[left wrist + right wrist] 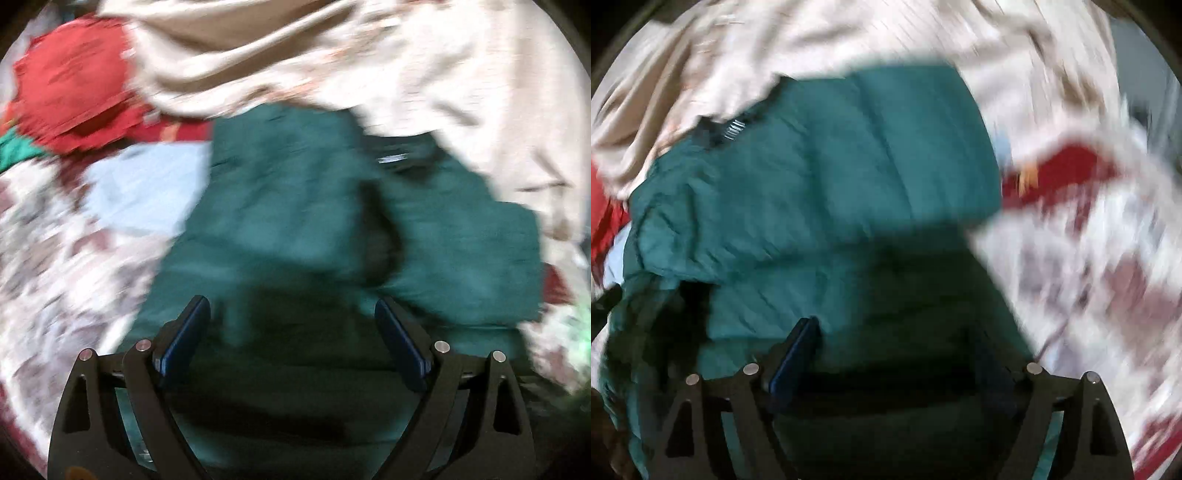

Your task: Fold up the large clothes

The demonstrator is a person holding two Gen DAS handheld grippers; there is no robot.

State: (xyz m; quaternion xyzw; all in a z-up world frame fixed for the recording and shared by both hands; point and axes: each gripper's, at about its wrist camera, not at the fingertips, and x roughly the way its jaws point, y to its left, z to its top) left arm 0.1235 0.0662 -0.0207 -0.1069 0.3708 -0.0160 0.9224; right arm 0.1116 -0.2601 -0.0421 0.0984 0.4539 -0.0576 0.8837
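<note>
Both claws gape wide over the teal quilted jacket (280, 206) on my feeds.

Left claw (291, 314) and right claw (897, 343) each hang just above the jacket's shadowed near edge, nothing between their blue pads. Cream cloth (406, 74) drapes over the jacket's far side; a floral sheet (1089, 277) lies underneath.
</note>
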